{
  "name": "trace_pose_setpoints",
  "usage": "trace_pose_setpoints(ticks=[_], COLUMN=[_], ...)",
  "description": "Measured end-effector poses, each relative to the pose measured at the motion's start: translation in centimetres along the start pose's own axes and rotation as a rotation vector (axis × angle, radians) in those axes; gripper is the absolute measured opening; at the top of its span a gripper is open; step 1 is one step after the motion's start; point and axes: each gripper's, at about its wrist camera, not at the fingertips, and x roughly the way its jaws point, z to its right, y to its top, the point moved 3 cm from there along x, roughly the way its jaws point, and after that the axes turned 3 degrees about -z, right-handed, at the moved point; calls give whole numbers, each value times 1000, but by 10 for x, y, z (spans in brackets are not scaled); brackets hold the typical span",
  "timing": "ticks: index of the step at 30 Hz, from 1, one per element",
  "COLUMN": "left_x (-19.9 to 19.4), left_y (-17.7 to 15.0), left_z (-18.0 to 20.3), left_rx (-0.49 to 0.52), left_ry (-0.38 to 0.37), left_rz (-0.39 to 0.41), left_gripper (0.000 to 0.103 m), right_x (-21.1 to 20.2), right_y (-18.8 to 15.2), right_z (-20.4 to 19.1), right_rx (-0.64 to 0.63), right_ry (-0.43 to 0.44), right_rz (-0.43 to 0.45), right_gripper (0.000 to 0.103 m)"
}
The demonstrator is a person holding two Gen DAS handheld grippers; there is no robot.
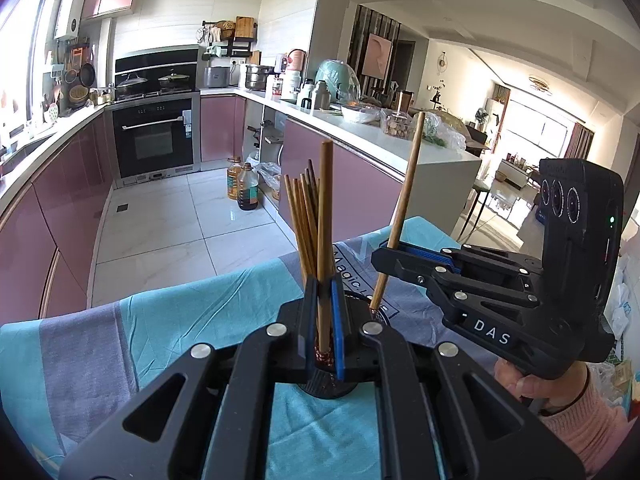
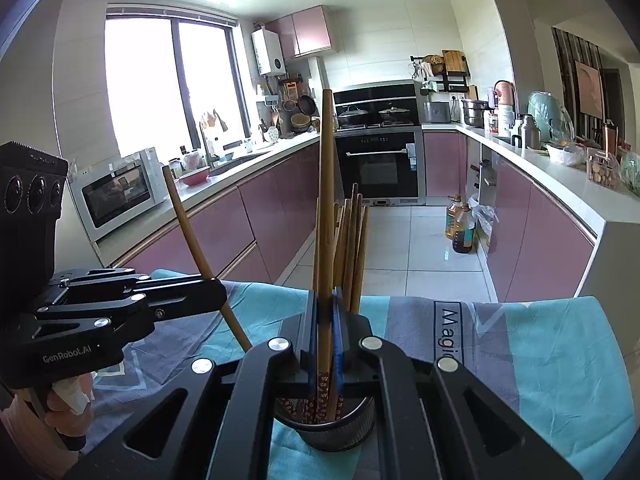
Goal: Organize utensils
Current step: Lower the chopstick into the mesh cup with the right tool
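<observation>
Right now each gripper pinches one wooden chopstick, and both sticks meet at the same dark round holder standing on the blue-and-grey cloth. From the right gripper the holder sits directly ahead and just below its fingertips; its chopstick runs nearly upright between the narrowed jaws, patterned lower end already inside the holder's rim among the other patterned tips. The standing bundle of chopsticks rises just beyond that gripper's fingers, its long axes close to vertical and fanning slightly.

The left gripper is clamped on its own chopstick, likewise close to upright, with the patterned end just above the holder below its fingertips. In its view the right gripper comes in from the right side, fingers roughly level, the stick it carries leaning, lower end down by the holder. Seen from the right wrist, the left gripper reaches in from the left side, holding its stick at a slant down toward the holder.

My judgement: both hands are equally near the holder, so what is left is a short drop along each stick's axis. Releasing one at a time looks wise, since the two sticks crowd one small opening beside the bundle.
</observation>
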Motion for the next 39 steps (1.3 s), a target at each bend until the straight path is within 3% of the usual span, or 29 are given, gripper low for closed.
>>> trace_pose_setpoints(ticks=[13, 39], left_x=[10, 39], left_y=[-2, 4], left_z=[4, 1], left_rx=[4, -28], left_ry=[27, 8], left_rz=[-14, -82], left_gripper=[7, 8], right_x=[3, 24], right_y=[-3, -11], right_z=[0, 8], right_rx=[6, 23], right_ry=[-2, -3], right_rz=[-11, -63], right_gripper=[6, 6])
